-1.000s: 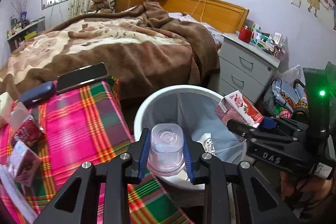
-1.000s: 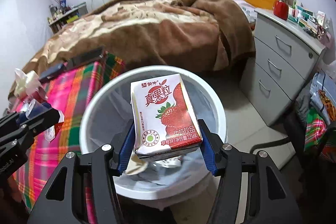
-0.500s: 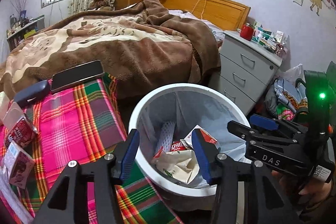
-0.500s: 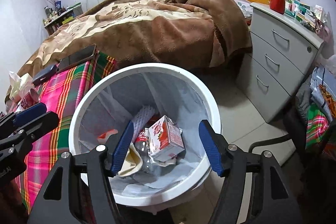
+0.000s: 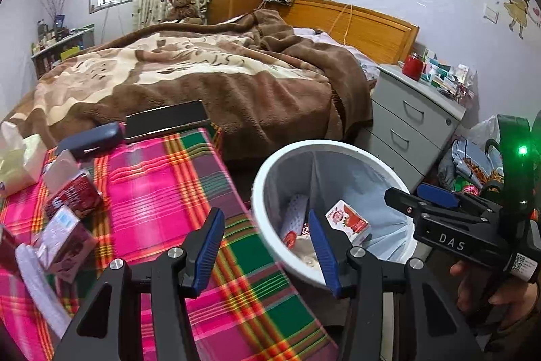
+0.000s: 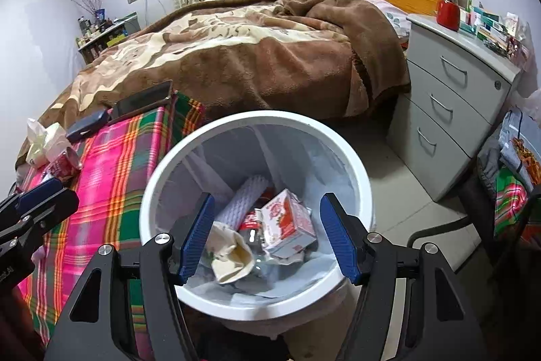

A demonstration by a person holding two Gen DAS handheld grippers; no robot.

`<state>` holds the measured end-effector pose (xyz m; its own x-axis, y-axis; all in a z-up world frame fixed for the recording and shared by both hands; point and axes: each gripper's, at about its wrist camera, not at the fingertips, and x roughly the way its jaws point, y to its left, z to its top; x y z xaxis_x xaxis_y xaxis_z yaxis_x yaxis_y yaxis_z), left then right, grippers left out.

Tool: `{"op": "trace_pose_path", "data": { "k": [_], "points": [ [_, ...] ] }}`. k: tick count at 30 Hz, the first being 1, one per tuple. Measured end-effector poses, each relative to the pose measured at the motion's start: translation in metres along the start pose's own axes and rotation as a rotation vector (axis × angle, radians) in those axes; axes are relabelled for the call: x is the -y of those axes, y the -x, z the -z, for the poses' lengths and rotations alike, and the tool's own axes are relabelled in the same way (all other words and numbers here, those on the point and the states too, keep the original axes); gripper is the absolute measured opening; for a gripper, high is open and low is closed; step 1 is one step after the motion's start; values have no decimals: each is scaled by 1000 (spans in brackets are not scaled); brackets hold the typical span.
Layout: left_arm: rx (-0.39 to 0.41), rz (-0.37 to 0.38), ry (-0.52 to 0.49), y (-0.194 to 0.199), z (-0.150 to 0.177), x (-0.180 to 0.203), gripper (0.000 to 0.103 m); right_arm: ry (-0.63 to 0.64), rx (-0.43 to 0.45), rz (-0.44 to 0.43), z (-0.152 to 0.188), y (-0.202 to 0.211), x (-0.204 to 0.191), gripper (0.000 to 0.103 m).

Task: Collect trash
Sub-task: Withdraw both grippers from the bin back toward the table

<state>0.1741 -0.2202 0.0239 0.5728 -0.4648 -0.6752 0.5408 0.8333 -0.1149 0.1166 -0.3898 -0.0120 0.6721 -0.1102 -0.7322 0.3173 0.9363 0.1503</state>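
Observation:
A white trash bin (image 6: 363, 178) with a pale liner stands beside the plaid-covered table (image 5: 162, 178). Inside lie a strawberry milk carton (image 6: 287, 222), crumpled paper (image 6: 230, 256) and other trash; the carton also shows in the left wrist view (image 5: 348, 220). My right gripper (image 6: 267, 239) is open and empty above the bin. My left gripper (image 5: 267, 251) is open and empty over the table edge next to the bin (image 5: 270, 246). Small red milk cartons (image 5: 74, 192) and a pink one (image 5: 64, 242) lie on the table at left.
A tissue pack (image 5: 17, 161), a dark case (image 5: 91, 141) and a phone (image 5: 165, 120) lie at the table's far end. A bed with a brown blanket (image 6: 253, 49) stands behind. A grey drawer unit (image 6: 453, 110) stands right of the bin.
Both grippers opened: the clear plastic cup and the strawberry milk carton dropped into the bin. My left gripper has since moved left, back over the table edge.

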Motion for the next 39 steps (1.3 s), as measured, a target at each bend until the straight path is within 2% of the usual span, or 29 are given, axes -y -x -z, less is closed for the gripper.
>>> {"op": "trace_pose_path", "data": {
  "k": [20, 32, 39],
  "points": [
    [68, -152, 109, 69, 34, -76, 52, 109, 23, -105, 9, 12, -73, 66],
    [100, -273, 205, 114, 68, -143, 54, 219, 14, -210, 24, 15, -136, 66],
    [88, -352, 281, 134, 96, -191, 55, 282, -10, -276, 36, 11, -173, 66]
  ]
}}
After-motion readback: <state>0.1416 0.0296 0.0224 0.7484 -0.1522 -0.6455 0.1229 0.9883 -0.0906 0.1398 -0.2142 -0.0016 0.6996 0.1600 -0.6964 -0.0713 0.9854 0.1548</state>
